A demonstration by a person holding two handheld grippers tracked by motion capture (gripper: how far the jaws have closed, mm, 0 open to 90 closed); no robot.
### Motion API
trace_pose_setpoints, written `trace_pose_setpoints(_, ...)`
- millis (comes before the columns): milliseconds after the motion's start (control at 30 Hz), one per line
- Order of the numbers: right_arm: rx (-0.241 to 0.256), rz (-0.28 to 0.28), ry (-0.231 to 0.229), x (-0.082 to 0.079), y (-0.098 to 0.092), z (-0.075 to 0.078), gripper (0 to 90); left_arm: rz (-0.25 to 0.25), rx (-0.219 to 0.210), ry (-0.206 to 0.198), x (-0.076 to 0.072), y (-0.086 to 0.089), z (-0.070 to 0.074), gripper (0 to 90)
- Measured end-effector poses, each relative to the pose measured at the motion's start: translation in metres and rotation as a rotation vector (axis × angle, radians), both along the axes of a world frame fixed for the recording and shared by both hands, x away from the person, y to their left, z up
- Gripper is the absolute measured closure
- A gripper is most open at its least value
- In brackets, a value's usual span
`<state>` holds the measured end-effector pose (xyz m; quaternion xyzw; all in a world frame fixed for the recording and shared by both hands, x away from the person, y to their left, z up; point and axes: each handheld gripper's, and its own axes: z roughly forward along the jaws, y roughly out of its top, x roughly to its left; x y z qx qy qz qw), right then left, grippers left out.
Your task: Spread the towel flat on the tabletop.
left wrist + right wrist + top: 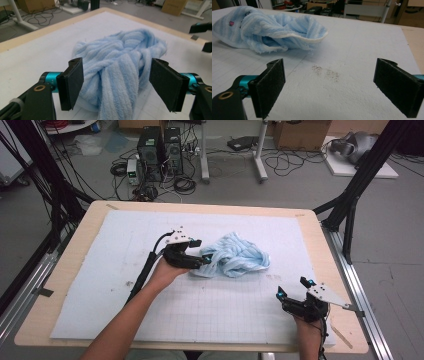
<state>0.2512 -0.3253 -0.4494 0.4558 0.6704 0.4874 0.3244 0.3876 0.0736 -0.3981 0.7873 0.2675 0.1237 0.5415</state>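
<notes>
Lab: computer towers [160, 152], floor cables [295, 162], cardboard boxes [300, 132].

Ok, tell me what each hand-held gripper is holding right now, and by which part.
Nothing is held. The left hand-held gripper stands open around a fold of the blue towel; the right hand-held gripper is open over the mat, apart from it.

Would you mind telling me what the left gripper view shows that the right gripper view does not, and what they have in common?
The left gripper view alone shows the left gripper open, its jaws either side of a twisted fold of the blue towel, and the other gripper's dark jaw tips at the right edge. The right gripper view alone shows the right gripper open over bare mat, a patch of dark specks between its jaws, and a small pink mark on the towel. Both share the crumpled striped towel and the white gridded mat.
</notes>
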Motion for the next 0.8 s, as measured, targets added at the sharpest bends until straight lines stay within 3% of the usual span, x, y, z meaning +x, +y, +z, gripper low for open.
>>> trace_pose_setpoints(167,0.001,0.0,0.001,0.0,0.0,0.0,9.6,0.007,0.081,0.03,0.005,-0.01,-0.014,28.3)
trace_pose_setpoints(233,-0.001,-0.001,0.003,0.0,0.0,0.0,9.5,0.008,0.116,0.042,0.006,-0.012,-0.02,33.0)
trace_pose_setpoints(267,0.002,0.001,0.002,0.0,0.0,0.0,9.6,0.01,0.132,0.054,0.007,-0.012,-0.022,38.6)
trace_pose_setpoints(367,0.001,0.001,0.003,0.0,0.001,0.0,9.5,-0.006,0.164,0.077,0.008,-0.012,-0.028,67.3)
trace_pose_setpoints(400,0.003,0.003,0.007,0.0,0.001,0.0,9.6,-0.012,0.149,0.083,0.008,-0.011,-0.03,78.3)
trace_pose_setpoints(467,-0.001,0.006,0.01,0.0,0.001,0.0,9.6,-0.011,0.127,0.097,0.007,-0.008,-0.031,83.3)
trace_pose_setpoints(633,-0.004,0.009,0.02,0.002,0.001,0.0,9.6,-0.016,0.062,0.117,0.004,0.005,-0.027,84.0)
trace_pose_setpoints(800,-0.001,-0.001,0.006,0.0,0.0,0.0,9.6,-0.023,0.045,0.104,-0.005,0.025,-0.021,84.3)
